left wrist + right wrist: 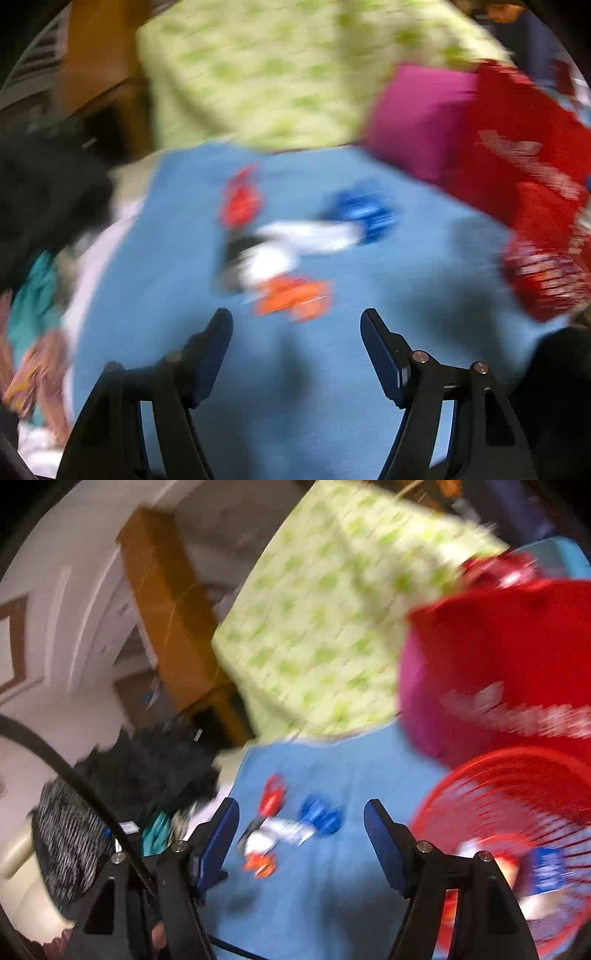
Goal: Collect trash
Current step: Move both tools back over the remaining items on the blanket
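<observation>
Both views are motion-blurred. Several scraps of trash lie together on a blue cloth [369, 369]: a red wrapper [240, 201], a blue wrapper [364, 214], a white piece [306, 236] with a black part, and an orange wrapper [295, 297]. My left gripper [296, 325] stands open just short of the orange wrapper, nothing between its fingers. In the right wrist view the same red wrapper [272, 797], blue wrapper [320, 816] and orange wrapper [260, 864] lie ahead between the open fingers of my right gripper [301, 814], farther off. A red mesh basket [517, 797] with some trash inside sits at the right.
A green-patterned cushion [277, 74] lies beyond the blue cloth. A magenta and red bag [498, 147] stands at the right, next to the basket [543, 273]. Black fabric [155, 771] and other clothes pile at the left, with a wooden frame [166, 609] behind.
</observation>
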### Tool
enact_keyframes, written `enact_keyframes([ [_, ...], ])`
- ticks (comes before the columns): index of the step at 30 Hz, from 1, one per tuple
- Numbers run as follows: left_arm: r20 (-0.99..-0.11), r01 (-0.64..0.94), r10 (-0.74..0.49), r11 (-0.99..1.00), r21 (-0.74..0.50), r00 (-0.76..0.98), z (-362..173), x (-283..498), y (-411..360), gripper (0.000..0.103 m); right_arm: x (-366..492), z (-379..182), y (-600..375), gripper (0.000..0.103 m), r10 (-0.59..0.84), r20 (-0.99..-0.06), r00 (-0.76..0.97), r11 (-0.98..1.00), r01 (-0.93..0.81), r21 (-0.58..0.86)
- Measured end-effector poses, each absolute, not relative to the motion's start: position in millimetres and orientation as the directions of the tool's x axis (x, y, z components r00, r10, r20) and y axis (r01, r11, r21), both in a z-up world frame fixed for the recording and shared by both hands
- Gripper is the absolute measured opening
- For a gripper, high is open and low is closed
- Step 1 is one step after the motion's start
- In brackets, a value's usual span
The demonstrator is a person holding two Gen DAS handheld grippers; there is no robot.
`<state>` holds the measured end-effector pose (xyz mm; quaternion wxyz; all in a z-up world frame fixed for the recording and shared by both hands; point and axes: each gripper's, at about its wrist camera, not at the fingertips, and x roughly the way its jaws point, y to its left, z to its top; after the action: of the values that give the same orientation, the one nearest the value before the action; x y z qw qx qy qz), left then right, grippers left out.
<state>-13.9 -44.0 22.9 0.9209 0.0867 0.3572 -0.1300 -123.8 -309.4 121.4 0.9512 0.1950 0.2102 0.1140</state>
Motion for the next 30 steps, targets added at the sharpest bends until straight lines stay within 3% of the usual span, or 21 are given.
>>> enact_keyframes([
  [7,-0.71,0.085,-0.088,0.996,-0.039,0.699,-12.3,22.5,52.1,0.072,-15.4,45.8,-211.0,0.073,0.439,-0.578,0.688,0.887,-0.228,0.402],
  [10,-0.704,0.074,-0.12,0.993,-0.096,0.7,-19.6,29.1,64.1,0.072,22.5,10.5,-177.3,0.072,0.435,-0.653,0.62,0.899,-0.255,0.357],
  [17,-0.707,0.109,-0.138,0.99,-0.087,0.693,-32.0,47.1,54.7,0.072,91.7,-40.9,-135.1,0.063,0.399,-0.734,0.549,0.916,-0.282,0.286],
  [19,-0.718,0.103,-0.142,0.99,-0.098,0.681,-34.5,53.4,55.4,0.072,107.7,-53.9,-128.2,0.046,0.388,-0.765,0.513,0.92,-0.271,0.284],
  [23,-0.729,0.098,-0.162,0.987,-0.129,0.665,-37.5,64.8,57.8,0.072,114.2,-58.8,-124.0,0.037,0.392,-0.767,0.507,0.917,-0.281,0.283],
  [25,-0.728,0.104,-0.176,0.984,-0.143,0.662,-37.9,72.9,55.5,0.072,106.3,-54.0,-133.0,0.01,0.391,-0.758,0.522,0.918,-0.279,0.282],
  [30,-0.717,0.159,-0.218,0.976,-0.15,0.662,-36.7,99.0,34.4,0.072,79.6,-40.9,-172.0,0.01,0.376,-0.742,0.555,0.927,-0.244,0.286],
])
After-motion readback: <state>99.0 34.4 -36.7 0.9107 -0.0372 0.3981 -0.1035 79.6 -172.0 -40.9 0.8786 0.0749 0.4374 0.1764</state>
